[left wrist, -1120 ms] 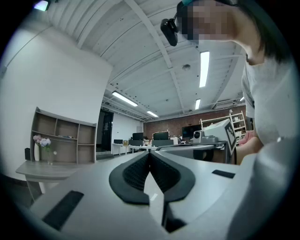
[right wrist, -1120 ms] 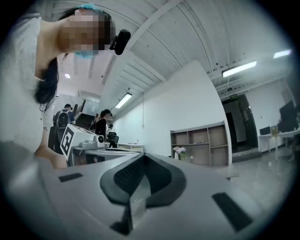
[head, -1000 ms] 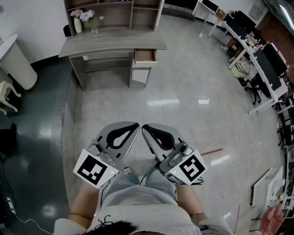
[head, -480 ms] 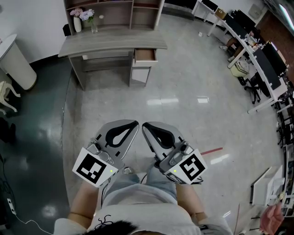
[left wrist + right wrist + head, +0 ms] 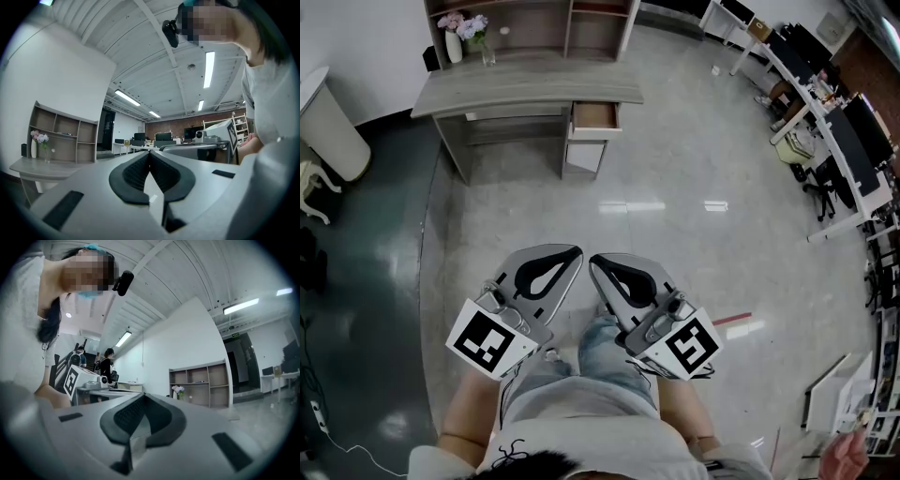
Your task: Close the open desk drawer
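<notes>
A grey wooden desk point(image 5: 525, 92) stands far ahead across the floor. Its top drawer point(image 5: 595, 116) is pulled out, showing a brown inside. My left gripper point(image 5: 576, 251) and right gripper point(image 5: 594, 261) are held close to my body, far from the desk, tips almost side by side. Both are shut with nothing between the jaws. In the left gripper view the desk point(image 5: 35, 168) shows low at the left past the shut left gripper point(image 5: 149, 153). In the right gripper view the shut right gripper point(image 5: 143, 395) points level toward the shelf unit.
A shelf unit point(image 5: 534, 23) with a vase of flowers point(image 5: 454, 30) stands behind the desk. Office desks and chairs point(image 5: 825, 141) line the right side. A white round bin point(image 5: 328, 117) stands at the left. Glossy floor point(image 5: 675, 206) lies between me and the desk.
The view has shifted slightly: the desk sits a little lower in the frame. One leg has come forward under the grippers. The grippers keep their pose and stay shut.
</notes>
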Tool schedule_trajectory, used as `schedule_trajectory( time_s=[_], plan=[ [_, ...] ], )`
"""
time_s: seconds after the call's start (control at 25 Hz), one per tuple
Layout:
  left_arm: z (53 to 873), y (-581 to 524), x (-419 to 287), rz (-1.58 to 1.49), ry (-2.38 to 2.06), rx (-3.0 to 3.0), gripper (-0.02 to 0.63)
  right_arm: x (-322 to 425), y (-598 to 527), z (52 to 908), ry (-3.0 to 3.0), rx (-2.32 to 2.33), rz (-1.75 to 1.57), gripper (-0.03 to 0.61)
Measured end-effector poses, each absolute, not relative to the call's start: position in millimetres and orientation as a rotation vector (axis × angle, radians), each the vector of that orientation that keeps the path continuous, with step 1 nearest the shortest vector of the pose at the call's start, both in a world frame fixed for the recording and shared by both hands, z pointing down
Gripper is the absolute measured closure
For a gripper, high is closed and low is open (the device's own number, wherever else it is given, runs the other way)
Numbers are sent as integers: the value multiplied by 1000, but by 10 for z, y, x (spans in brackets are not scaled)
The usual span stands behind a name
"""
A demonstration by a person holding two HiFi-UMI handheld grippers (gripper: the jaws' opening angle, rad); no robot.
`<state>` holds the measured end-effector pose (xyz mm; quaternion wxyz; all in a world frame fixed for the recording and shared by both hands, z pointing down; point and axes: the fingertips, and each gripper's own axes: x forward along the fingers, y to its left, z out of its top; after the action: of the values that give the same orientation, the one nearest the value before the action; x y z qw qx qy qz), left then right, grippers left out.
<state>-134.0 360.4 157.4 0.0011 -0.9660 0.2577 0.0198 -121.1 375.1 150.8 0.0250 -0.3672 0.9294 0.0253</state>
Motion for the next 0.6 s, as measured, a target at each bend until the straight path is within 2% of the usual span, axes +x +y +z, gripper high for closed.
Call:
schedule_trajectory(
  time_s=[0.6],
  plan=[
    [1407,2068,-238,97,976,-2984,603,-23,2186,1397,2908,-1013,53,569]
  ],
)
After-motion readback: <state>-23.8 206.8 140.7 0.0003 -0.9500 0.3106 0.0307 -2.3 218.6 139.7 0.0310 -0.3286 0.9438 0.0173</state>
